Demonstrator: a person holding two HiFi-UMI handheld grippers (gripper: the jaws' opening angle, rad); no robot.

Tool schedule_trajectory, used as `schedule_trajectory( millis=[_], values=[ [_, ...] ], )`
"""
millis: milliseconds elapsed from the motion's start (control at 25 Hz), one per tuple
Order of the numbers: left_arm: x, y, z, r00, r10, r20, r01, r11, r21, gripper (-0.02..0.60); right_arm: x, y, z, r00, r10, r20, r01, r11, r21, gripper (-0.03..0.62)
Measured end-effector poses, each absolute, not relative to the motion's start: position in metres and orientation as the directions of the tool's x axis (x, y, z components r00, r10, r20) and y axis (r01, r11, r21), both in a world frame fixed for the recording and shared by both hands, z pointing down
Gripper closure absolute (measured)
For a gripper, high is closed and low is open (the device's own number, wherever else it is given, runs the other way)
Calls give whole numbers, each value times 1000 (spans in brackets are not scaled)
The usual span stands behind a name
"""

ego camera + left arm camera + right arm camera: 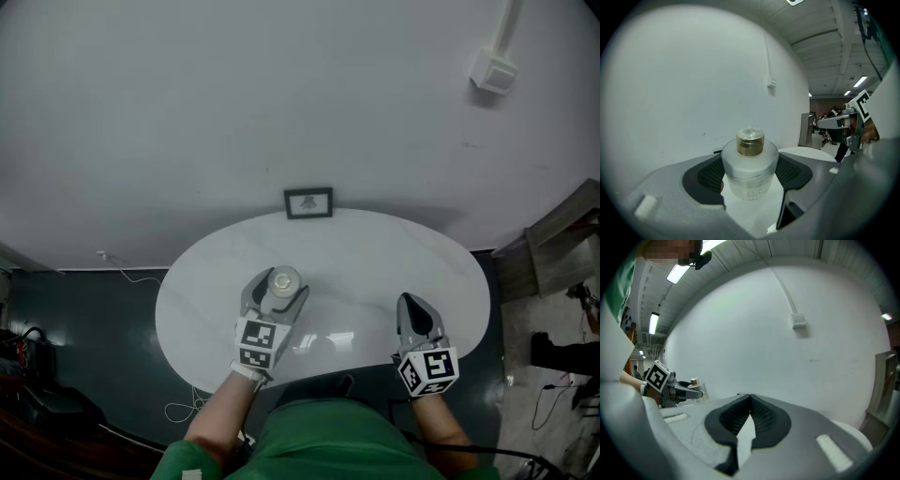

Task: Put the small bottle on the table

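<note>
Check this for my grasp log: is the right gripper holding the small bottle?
No: the right gripper has its jaws closed on nothing, while the small bottle sits between the jaws of the left gripper.

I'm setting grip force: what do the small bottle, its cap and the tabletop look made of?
Small frosted bottle: translucent matte glass or plastic, judging by its cloudy walls. Its gold cap: shiny metal or metallised plastic. White oval tabletop: polished stone or laminate, judging by its glossy reflections.
</note>
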State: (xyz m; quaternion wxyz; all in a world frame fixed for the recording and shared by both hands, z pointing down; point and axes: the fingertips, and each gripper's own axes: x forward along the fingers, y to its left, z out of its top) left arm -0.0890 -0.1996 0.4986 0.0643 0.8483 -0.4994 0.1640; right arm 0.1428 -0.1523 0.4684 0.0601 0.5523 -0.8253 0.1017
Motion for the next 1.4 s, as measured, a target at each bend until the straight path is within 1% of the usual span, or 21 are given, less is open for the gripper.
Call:
schedule_trajectory(
  millis=[520, 800, 1400],
  values=[
    [-80, -285, 552, 515, -768, 381, -816, -575, -57, 242, 141, -180, 486, -313, -905, 288, -950, 303, -80, 592],
    [-72, -327, 583, 546, -739, 395, -789, -612, -56, 242, 146, -182, 494, -251, -911, 327, -968, 244, -62, 592],
    [-64, -389, 647, 573, -683, 453, -762, -648, -13, 242, 151, -173, 510, -135, -904, 406, -991, 133, -33, 592]
  ],
)
